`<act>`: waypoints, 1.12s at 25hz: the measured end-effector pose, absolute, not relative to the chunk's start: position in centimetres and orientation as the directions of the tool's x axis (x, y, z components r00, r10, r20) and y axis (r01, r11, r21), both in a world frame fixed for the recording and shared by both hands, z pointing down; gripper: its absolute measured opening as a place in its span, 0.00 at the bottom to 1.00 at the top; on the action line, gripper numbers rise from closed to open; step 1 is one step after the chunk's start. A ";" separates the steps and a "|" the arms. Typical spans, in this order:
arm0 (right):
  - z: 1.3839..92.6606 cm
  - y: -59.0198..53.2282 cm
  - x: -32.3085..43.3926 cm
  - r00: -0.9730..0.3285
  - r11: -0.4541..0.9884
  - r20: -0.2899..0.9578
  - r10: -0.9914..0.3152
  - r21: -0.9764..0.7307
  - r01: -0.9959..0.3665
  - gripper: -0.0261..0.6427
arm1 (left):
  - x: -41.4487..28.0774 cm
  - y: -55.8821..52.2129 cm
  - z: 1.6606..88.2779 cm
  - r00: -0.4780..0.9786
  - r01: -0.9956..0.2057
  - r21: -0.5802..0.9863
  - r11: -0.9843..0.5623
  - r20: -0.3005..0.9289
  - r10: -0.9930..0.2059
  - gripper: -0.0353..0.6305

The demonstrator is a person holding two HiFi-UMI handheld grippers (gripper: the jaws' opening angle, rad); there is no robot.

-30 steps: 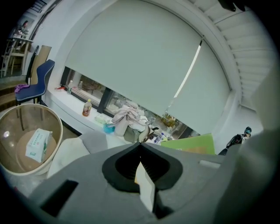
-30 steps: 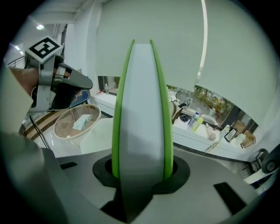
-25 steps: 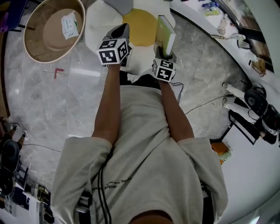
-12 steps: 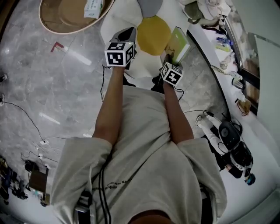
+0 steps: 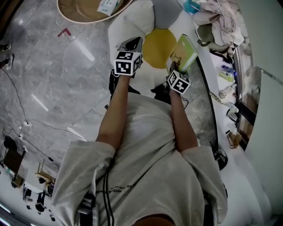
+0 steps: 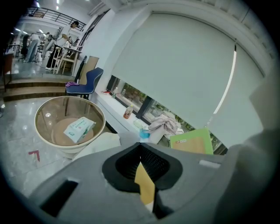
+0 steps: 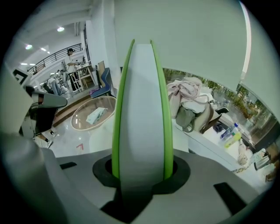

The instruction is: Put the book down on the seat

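1. Well off to the left of the left tongs (image 5: 132,43) stands a round wooden table with a glass top (image 5: 82,20), and a white-and-green packet (image 5: 107,5) lies inside it. A second ago the table filled the upper left corner of the head view; now only its near part shows at the top edge.
2. The left tongs (image 6: 141,168) are clenched on nothing. Their dark pads meet except for a thin slit through which yellow shows. They point ahead and downward over the white padded seat (image 5: 126,26).
3. A round yellow cushion (image 5: 158,47) lies on the seat between the two tongs, just right of the left tips, as it did a second ago.
4. The right tongs (image 5: 173,67) grasp the green-covered book (image 5: 186,52) by its near edge. In the right gripper view the white page block (image 7: 139,109) rises from between the pads with a green cover on each side, and its far end is free. The book is ahead of the right tongs, beside the cushion, and not laid on the seat. A second ago it stood nearly on edge and showed little cover; now it leans to the right with its front cover broad to the head view. The grip is unchanged.
5. Ahead and to the right of the right tongs, a curved white surface (image 5: 208,66) carries a heap of pale clothing (image 5: 216,17). That heap was out of the head view a second ago.
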State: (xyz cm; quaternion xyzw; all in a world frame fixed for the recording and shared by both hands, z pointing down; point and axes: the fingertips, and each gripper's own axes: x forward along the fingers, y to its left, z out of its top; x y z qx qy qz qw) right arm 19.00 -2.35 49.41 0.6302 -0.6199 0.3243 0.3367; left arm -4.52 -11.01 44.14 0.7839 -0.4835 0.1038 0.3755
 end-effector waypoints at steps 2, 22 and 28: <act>50.4 -2.5 20.2 -0.019 0.046 0.836 -0.549 0.008 -0.999 0.23 | -3.1 -10.6 45.1 0.499 -0.846 0.473 -0.244 0.547 -0.672 0.06; 72.4 3.3 31.3 -0.394 0.120 0.880 -0.267 -0.375 -0.919 0.23 | 14.3 0.8 70.2 0.590 -0.785 0.442 -0.435 0.747 -0.305 0.06; 77.2 2.9 30.1 -0.500 0.130 0.839 -0.216 -0.483 -0.866 0.23 | 13.3 1.3 74.7 0.520 -0.845 0.407 -0.347 0.779 -0.350 0.06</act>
